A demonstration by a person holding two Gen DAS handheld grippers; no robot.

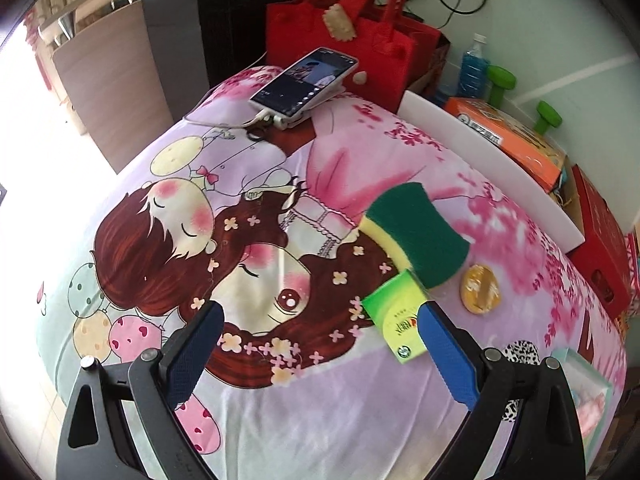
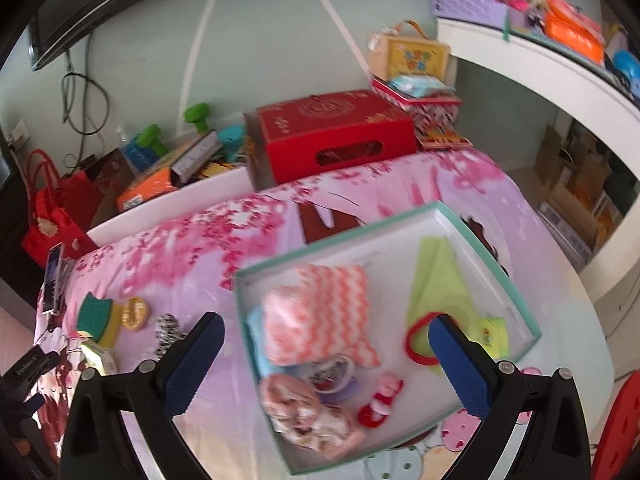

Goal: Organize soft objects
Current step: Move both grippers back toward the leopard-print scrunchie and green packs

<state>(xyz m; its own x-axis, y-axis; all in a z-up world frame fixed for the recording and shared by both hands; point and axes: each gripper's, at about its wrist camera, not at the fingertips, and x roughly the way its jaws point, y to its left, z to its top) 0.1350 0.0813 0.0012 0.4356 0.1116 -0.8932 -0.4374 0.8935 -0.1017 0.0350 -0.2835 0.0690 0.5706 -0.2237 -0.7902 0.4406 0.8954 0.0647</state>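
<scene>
On the cartoon-print bed cover (image 1: 280,420) lie a green and yellow sponge (image 1: 416,236), a green packet (image 1: 396,316) partly under it, and a round orange item (image 1: 480,288). My left gripper (image 1: 320,346) hovers open in front of them, its right finger (image 1: 444,356) beside the packet. In the right wrist view, a teal-rimmed white box (image 2: 492,256) holds a pink zigzag cloth (image 2: 324,312), a green cloth (image 2: 440,280), a red ring (image 2: 418,344), a pink fluffy item (image 2: 304,412) and a small red toy (image 2: 380,396). My right gripper (image 2: 328,360) is open above the box, holding nothing.
A leopard-print scrunchie (image 2: 168,332) lies between the sponge (image 2: 96,312) and the box. A phone (image 1: 304,80) on a cable rests at the bed's far end, before a red bag (image 1: 340,36). A red case (image 2: 332,136) and boxes line the wall side.
</scene>
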